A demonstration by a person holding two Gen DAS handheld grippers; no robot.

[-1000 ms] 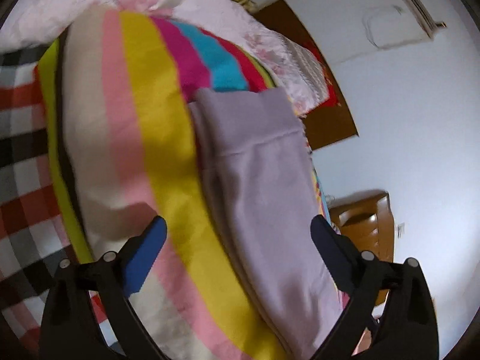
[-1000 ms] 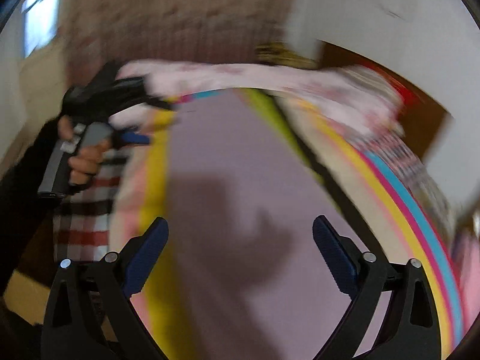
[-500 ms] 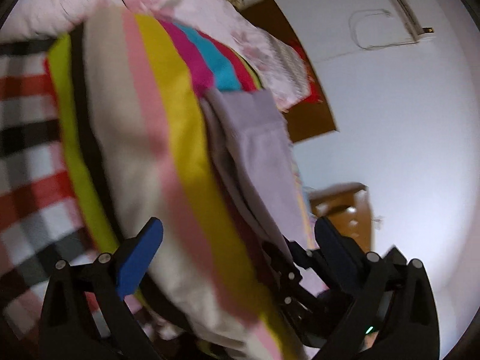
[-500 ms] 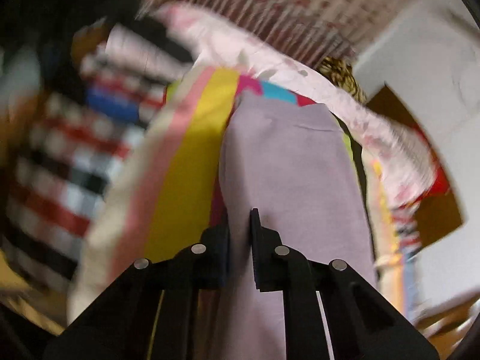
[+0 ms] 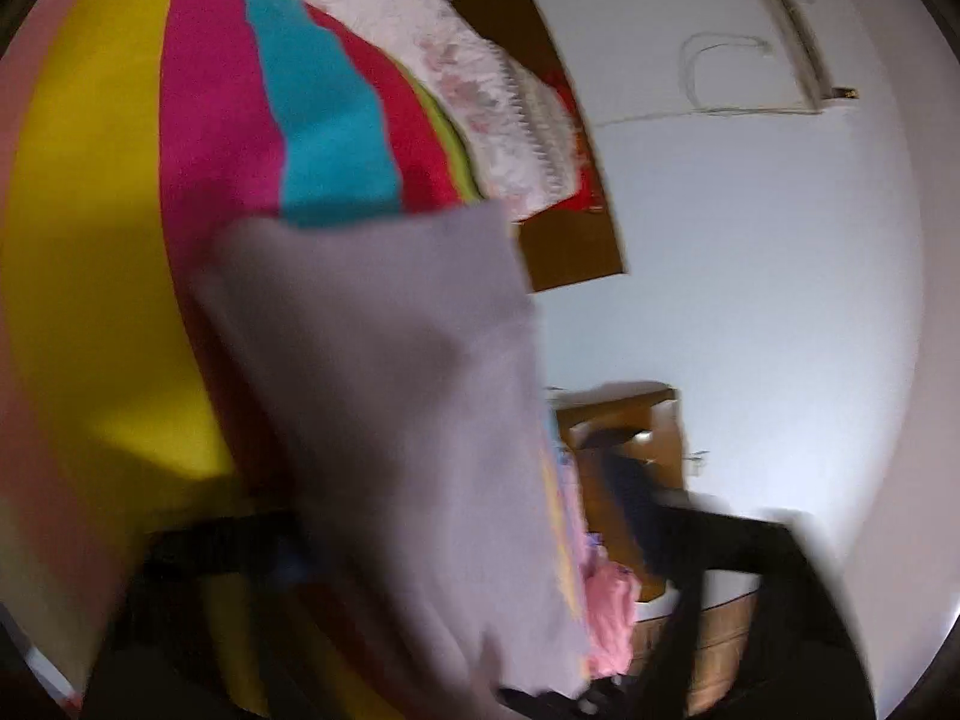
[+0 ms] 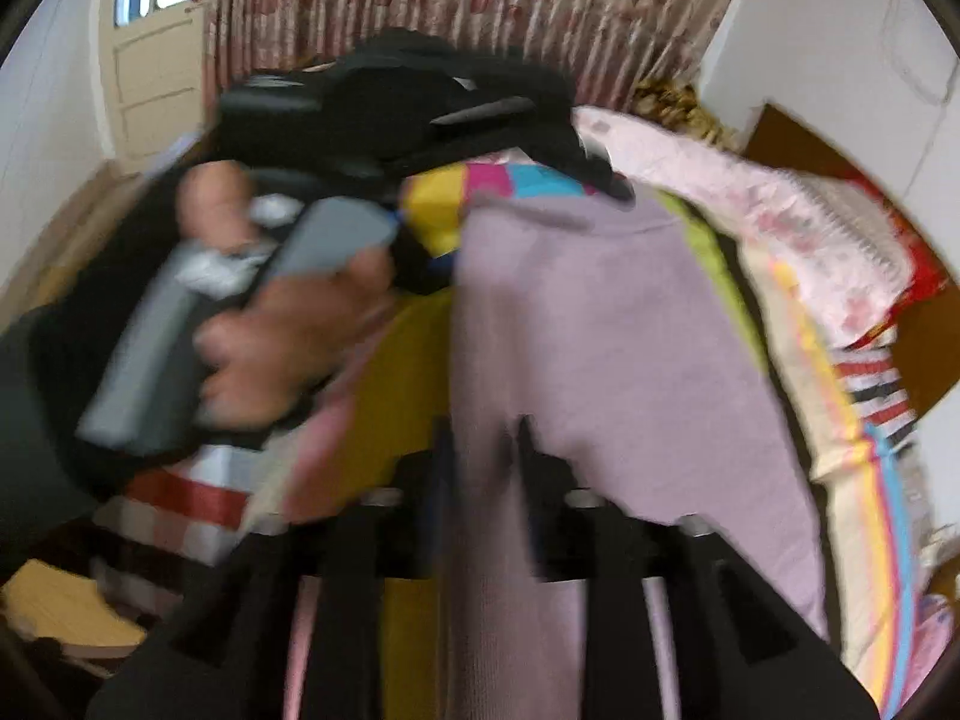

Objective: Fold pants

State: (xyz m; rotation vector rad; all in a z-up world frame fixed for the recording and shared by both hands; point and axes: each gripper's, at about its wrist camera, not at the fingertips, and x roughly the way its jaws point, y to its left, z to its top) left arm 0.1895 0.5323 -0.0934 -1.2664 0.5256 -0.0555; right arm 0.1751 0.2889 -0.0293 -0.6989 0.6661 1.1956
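Observation:
The lilac pants (image 5: 390,360) lie folded lengthwise on a bright striped blanket (image 5: 90,210). In the blurred left wrist view my left gripper (image 5: 462,528) straddles their near end. Its jaws are closing, one dark finger on each side of the cloth and still wide apart. In the right wrist view the pants (image 6: 600,330) run away from me. My right gripper (image 6: 486,462) sits at their near left edge with a strip of cloth between its fingers. Its jaws are opening, with a narrow gap. A person's hand (image 6: 288,336) holds the left gripper's grey handle just left of the pants.
A pink flowered quilt (image 6: 780,210) is heaped along the bed's far side. A plaid blanket (image 6: 180,498) covers the near left. A wooden nightstand (image 5: 630,414) and headboard (image 5: 570,240) stand against the white wall. Behind the bed are a curtain (image 6: 480,0) and a door (image 6: 156,60).
My left gripper has swung in over the pants' near end, and the hand holding it now fills the left of the right wrist view. The right fingers, shut on the cloth's edge, have parted slightly.

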